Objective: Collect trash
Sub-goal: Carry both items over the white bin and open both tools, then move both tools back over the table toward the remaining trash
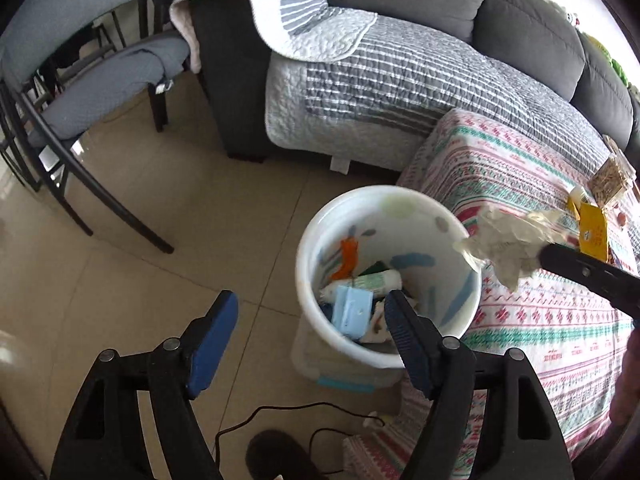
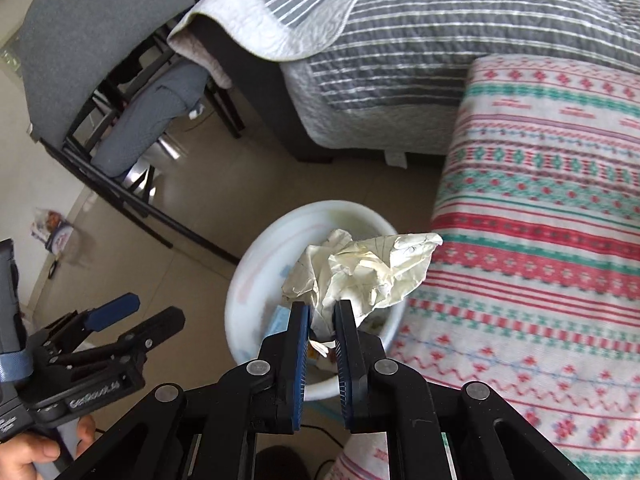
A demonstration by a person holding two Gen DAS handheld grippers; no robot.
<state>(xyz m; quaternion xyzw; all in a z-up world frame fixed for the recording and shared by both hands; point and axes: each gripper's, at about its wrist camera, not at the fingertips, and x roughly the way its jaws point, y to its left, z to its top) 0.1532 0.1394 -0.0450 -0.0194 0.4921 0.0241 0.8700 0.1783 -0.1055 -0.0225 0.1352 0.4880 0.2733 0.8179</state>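
A white bin stands on the tiled floor beside a table with a patterned cloth. Inside lie a blue face mask, a white tube and an orange scrap. My right gripper is shut on a crumpled cream paper wad, held over the bin's right rim. My left gripper is open and holds nothing; it hovers over the bin's near left side. A yellow wrapper and a clear packet lie on the table.
A grey sofa with a striped quilt sits behind the bin. Dark-framed chairs with grey cushions stand at the left. A black cable runs over the floor near the bin. A small package lies on the floor at far left.
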